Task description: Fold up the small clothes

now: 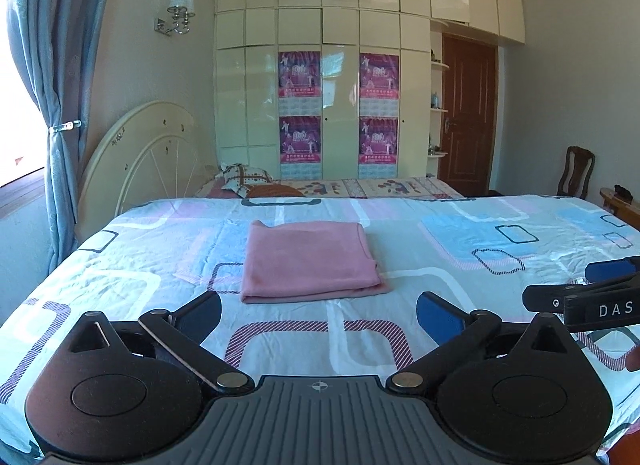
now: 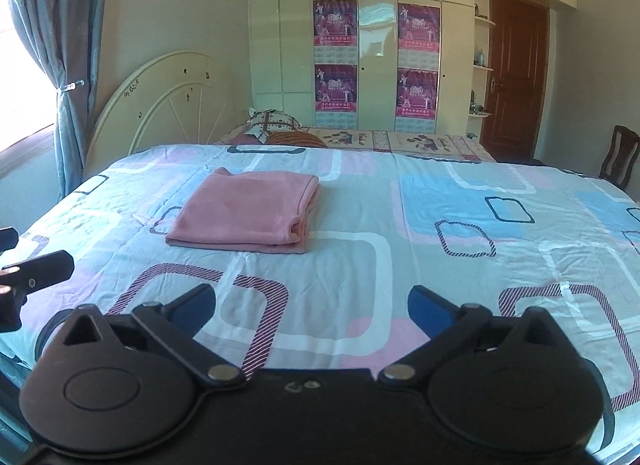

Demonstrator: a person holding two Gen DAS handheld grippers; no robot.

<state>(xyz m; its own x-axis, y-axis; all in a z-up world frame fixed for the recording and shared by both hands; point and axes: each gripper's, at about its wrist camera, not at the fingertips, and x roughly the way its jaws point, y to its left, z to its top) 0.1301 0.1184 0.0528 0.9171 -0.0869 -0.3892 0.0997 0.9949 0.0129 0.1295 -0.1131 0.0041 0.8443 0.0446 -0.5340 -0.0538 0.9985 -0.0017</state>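
Observation:
A pink garment (image 1: 310, 261) lies folded into a neat rectangle on the patterned bedspread (image 1: 460, 249). In the right wrist view the pink garment (image 2: 248, 211) lies ahead and to the left. My left gripper (image 1: 318, 315) is open and empty, just short of the garment's near edge. My right gripper (image 2: 312, 307) is open and empty over bare bedspread (image 2: 440, 205), to the right of the garment. The right gripper's side shows at the right edge of the left wrist view (image 1: 588, 297). The left gripper's side shows at the left edge of the right wrist view (image 2: 32, 269).
A second bed with a pillow (image 1: 244, 177) lies behind. A round cream headboard (image 1: 140, 161) leans at the left by blue curtains (image 1: 60, 85). A cream wardrobe (image 1: 340, 65), a brown door (image 1: 468, 113) and a wooden chair (image 1: 576, 173) stand at the back.

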